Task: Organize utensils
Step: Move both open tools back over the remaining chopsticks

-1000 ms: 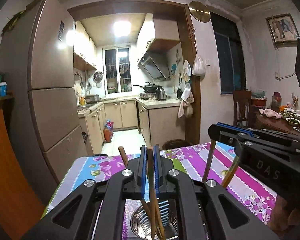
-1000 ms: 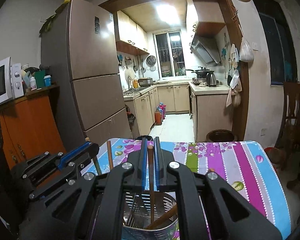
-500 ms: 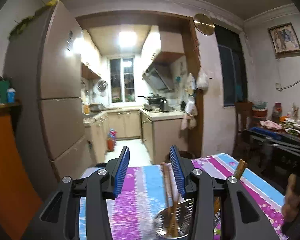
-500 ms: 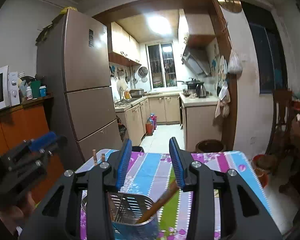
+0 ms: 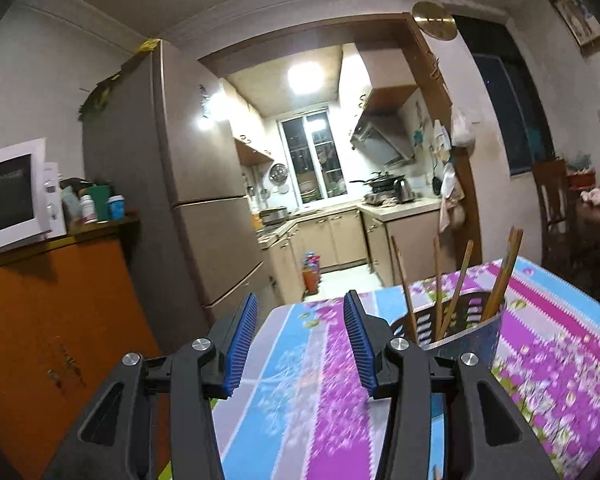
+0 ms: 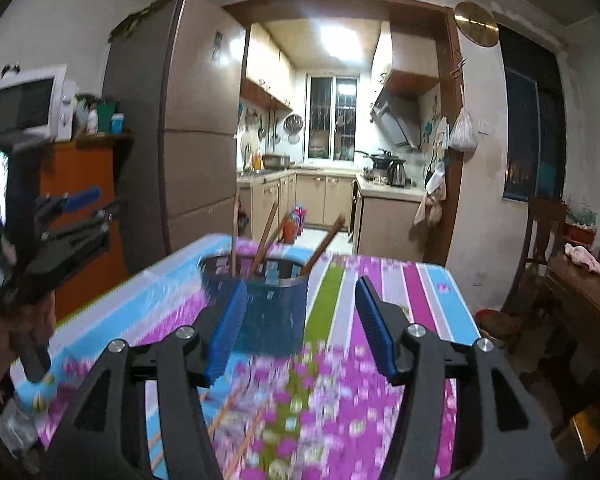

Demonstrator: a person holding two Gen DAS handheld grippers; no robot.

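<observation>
A metal utensil holder (image 5: 466,330) stands on the flowered tablecloth (image 5: 324,400), with several wooden chopsticks (image 5: 458,288) upright in it. My left gripper (image 5: 300,336) is open and empty, to the left of the holder. In the right wrist view the holder (image 6: 260,300) sits just beyond my open, empty right gripper (image 6: 300,320), with chopsticks (image 6: 320,248) leaning in it. More chopsticks (image 6: 236,424) lie blurred on the cloth under the right gripper. The left gripper (image 6: 52,232) shows at the left edge.
An orange cabinet (image 5: 56,320) with a microwave (image 5: 12,196) stands left of the table. A tall fridge (image 5: 204,208) is behind it. A wooden chair (image 6: 540,248) and a side table with dishes (image 6: 588,280) are to the right.
Both grippers opened, let go of their chopsticks into the holder, and drew back and apart. The left one swung left; the right one pulled back toward me.
</observation>
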